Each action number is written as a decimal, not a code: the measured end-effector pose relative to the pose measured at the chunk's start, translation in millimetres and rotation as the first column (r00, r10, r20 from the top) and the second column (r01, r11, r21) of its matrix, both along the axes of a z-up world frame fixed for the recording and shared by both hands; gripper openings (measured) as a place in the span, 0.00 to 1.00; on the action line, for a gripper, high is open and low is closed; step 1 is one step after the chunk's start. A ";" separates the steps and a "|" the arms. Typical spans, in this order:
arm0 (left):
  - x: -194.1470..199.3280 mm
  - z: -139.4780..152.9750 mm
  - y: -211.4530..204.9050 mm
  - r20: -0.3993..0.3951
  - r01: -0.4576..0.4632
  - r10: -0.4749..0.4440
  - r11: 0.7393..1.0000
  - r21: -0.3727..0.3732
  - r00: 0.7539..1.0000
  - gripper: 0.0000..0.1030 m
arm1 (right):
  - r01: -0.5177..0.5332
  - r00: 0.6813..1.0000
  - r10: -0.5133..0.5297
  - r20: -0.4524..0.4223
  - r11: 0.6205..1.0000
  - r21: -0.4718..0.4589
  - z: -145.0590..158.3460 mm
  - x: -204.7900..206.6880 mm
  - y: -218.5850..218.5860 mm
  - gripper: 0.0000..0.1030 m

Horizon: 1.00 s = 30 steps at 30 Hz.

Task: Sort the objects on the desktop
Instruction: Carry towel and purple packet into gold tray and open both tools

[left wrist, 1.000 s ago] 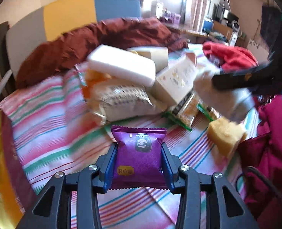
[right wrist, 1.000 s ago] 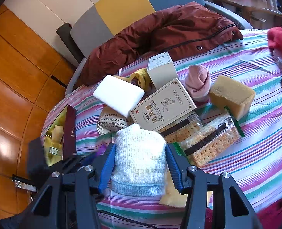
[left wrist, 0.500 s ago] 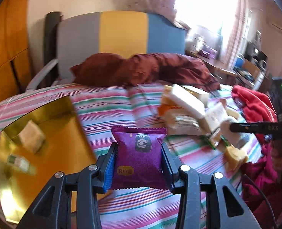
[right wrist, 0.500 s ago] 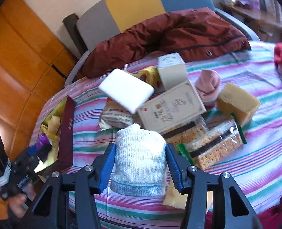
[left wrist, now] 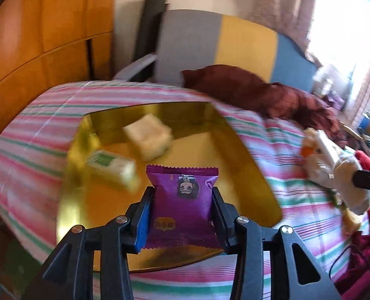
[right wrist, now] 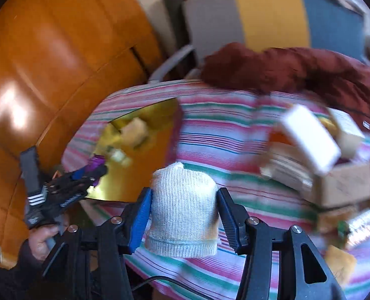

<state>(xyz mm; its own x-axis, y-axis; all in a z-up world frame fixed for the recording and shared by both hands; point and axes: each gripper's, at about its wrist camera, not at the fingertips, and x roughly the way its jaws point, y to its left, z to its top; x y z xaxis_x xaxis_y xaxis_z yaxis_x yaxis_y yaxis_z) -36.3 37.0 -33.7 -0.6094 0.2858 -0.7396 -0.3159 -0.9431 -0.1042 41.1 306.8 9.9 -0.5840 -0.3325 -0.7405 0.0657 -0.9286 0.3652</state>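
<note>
Since the earlier frames both grippers have swung away from the pile of boxes and cracker packs toward the gold tray (left wrist: pixel 250 150), which now fills the middle of the left wrist view. Left gripper (left wrist: pixel 183 215): jaws closed narrowly on the purple snack packet (left wrist: pixel 182 200), which hangs above the tray's near half. Packet is glossy foil, pillow-shaped, with serrated top and bottom seals, a small dark face-like emblem on the upper part and a yellow label low on the left (characters too blurred to read). Right gripper (right wrist: pixel 183 215): jaws set somewhat wider, pressing both sides of the white knitted sock (right wrist: pixel 182 205), a rounded, ribbed, soft bundle with a cuffed hem, held over the striped cloth on the worktop (right wrist: pixel 225 135). Tray is shiny, mirror-like, with raised walls; inside lie a pale sponge-like block (left wrist: pixel 148 140) and a small box with a green label (left wrist: pixel 111 166), both motion-blurred.
</note>
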 end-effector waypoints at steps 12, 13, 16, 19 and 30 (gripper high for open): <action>-15.1 -20.3 -61.7 0.012 -0.134 0.135 0.988 -0.075 0.991 0.45 | -0.160 0.984 0.164 0.069 0.985 -0.057 -29.4 -87.2 -123.1 0.52; -15.6 -21.3 -64.0 0.017 -0.138 0.139 0.988 -0.072 0.990 0.45 | -0.159 0.984 0.164 0.075 0.985 -0.065 -33.4 -92.8 -130.2 0.52; -14.9 -21.3 -75.0 0.023 -0.172 0.173 0.984 -0.043 0.985 0.50 | -0.165 0.980 0.175 0.092 0.980 -0.110 -42.5 -103.6 -146.5 0.55; -11.4 -20.0 -84.4 0.019 -0.193 0.194 0.981 -0.025 0.981 0.53 | -0.191 0.972 0.210 0.105 0.968 -0.165 -48.5 -107.7 -163.3 0.59; 4.5 -5.1 -94.8 -0.012 -0.256 0.255 0.967 -0.012 0.967 0.53 | -0.220 0.973 0.223 0.061 0.974 -0.046 -39.3 -69.6 -167.2 0.65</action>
<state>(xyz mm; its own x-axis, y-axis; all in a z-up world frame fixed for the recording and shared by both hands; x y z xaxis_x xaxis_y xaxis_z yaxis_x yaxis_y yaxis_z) -31.8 -57.9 -38.8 -0.6687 0.1100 -0.7353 -0.0653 -0.9939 -0.0893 -28.6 139.6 -29.5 -0.4435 -0.4770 -0.7588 0.2429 -0.8789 0.4106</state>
